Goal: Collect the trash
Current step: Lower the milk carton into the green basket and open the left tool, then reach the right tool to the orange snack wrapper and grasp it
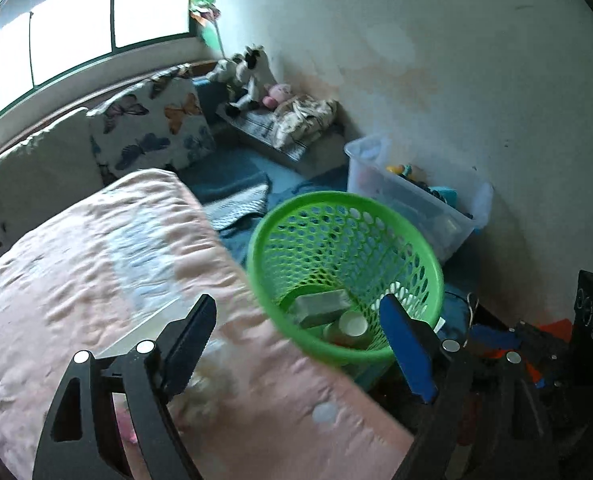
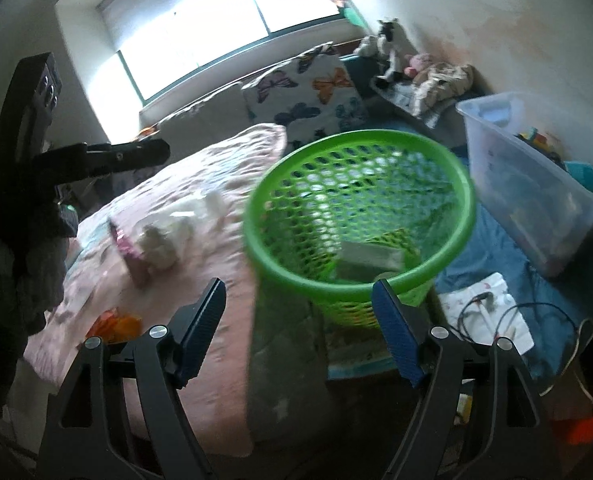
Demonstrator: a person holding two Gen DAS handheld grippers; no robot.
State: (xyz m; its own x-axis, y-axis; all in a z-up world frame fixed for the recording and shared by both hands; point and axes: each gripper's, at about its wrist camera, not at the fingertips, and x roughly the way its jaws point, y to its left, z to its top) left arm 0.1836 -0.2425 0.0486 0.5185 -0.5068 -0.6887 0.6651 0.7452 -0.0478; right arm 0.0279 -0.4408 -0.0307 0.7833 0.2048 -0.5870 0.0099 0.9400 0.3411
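Observation:
A green mesh basket (image 1: 344,272) (image 2: 360,216) stands on the floor against the edge of a pink bed cover (image 1: 96,264) (image 2: 200,216). A grey-green box (image 1: 322,306) (image 2: 370,258) and a paper cup (image 1: 352,324) lie inside it. My left gripper (image 1: 296,344) is open above the bed edge with nothing between its fingers. My right gripper (image 2: 298,332) is also open and holds nothing. Crumpled white paper (image 2: 164,240) (image 1: 204,384), a pink wrapper (image 2: 128,252) and an orange wrapper (image 2: 116,322) lie on the cover.
A clear plastic bin (image 1: 416,208) (image 2: 536,184) of toys stands right of the basket by the wall. Butterfly pillows (image 1: 152,128) and stuffed toys (image 1: 248,76) line the far side. Cables and white paper (image 2: 488,312) lie on the blue floor mat.

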